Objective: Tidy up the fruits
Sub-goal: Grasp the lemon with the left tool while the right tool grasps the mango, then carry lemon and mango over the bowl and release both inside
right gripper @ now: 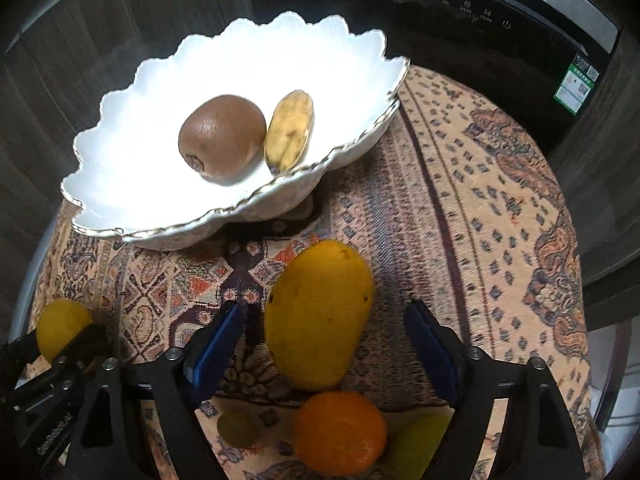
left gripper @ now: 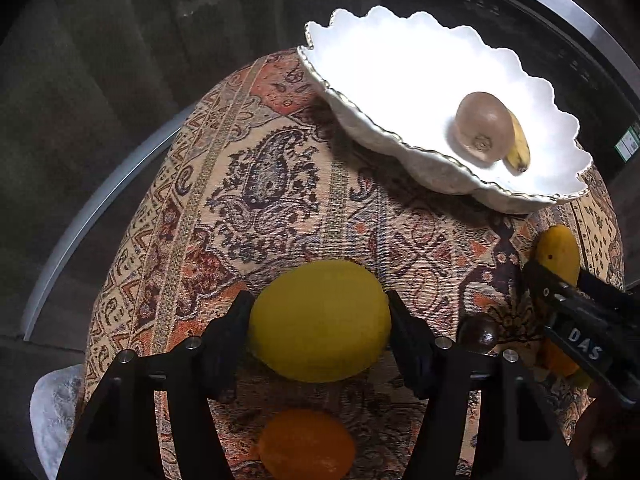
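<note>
A white scalloped bowl [left gripper: 400, 76] [right gripper: 132, 184] stands at the far side of the patterned cloth and holds a brown kiwi [left gripper: 485, 126] [right gripper: 222, 141] and a small banana [left gripper: 519, 148] [right gripper: 289, 132]. My left gripper [left gripper: 320, 320] is shut on a yellow lemon [left gripper: 320, 320], also seen in the right wrist view [right gripper: 60, 330]. My right gripper [right gripper: 320, 336] is open, its blue pads either side of a yellow mango [right gripper: 318, 312] [left gripper: 558, 252] lying on the cloth, with gaps on both sides.
An orange [left gripper: 306, 444] [right gripper: 340, 432] lies on the cloth [left gripper: 256, 184] near me. A dark round fruit [left gripper: 478, 334] lies between the grippers. A greenish fruit [right gripper: 238, 426] and a yellow-green one [right gripper: 416, 440] lie below my right gripper. A black appliance [right gripper: 440, 12] stands behind.
</note>
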{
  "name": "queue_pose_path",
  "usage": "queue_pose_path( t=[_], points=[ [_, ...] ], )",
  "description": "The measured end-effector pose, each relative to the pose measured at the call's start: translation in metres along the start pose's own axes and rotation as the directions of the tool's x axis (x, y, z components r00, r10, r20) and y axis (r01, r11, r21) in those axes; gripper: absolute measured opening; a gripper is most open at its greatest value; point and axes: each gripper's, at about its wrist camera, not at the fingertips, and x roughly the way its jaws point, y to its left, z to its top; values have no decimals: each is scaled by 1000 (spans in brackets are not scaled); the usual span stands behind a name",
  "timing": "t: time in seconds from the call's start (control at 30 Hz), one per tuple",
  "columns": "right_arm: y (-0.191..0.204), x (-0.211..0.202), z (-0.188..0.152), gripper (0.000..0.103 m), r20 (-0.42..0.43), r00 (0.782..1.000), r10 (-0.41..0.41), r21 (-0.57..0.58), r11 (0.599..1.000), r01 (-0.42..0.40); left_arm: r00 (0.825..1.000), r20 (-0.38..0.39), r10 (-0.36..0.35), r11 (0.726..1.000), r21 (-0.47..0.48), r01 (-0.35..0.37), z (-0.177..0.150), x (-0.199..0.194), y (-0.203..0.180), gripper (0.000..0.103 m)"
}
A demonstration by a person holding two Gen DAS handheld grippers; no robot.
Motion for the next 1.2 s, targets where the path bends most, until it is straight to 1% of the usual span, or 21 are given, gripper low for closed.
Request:
queue_pose_path(
  t=[0.03, 0.07, 0.13, 0.17, 0.3, 0.47, 0.77, 0.97, 1.1, 1.2],
  points=[
    [1, 3, -1, 62, -13, 1000, 5, -3, 1000, -5, 1000, -1, 0, 1000, -2, 0, 0, 1, 2, 64],
    [3, 6, -2, 60, -18, 1000, -2, -9, 1000, 1, 1000, -1, 0, 1000, -3, 0, 1, 2, 3, 64],
    [6, 5, -4, 54, 2, 1000, -21, -35, 999, 21, 1000, -1, 1, 1000, -4, -1, -4, 2, 2, 64],
    [6, 4, -4, 53, 6, 1000, -18, -37, 999, 18, 1000, -1, 3, 1000, -4, -3, -4, 1, 3, 64],
    [5, -1, -7, 52, 14, 1000, -12, -38, 999, 13, 1000, 12, 3, 1000, 4, -3, -8, -11, -6, 64],
    [1, -20, -12, 51, 45, 999, -10, -37, 999, 12, 999, 37, -3, 1000, 16, 3, -7, -24, -9, 64],
    [-2, -60, -2, 51, 103, 995, 13, -36, 999, -10, 997, 79, -16, 999, 34, 14, 2, -49, -18, 64],
    [-4, -81, 17, 51, 161, 987, 29, -47, 999, -21, 992, 123, -21, 999, 49, 15, 20, -68, -22, 64],
    [-4, -92, 36, 51, 195, 980, 39, -59, 998, -28, 987, 159, -23, 998, 60, 13, 38, -79, -24, 64],
    [-3, -98, 50, 51, 210, 977, 45, -69, 997, -31, 983, 180, -37, 998, 64, 26, 57, -87, -26, 64]
  ],
)
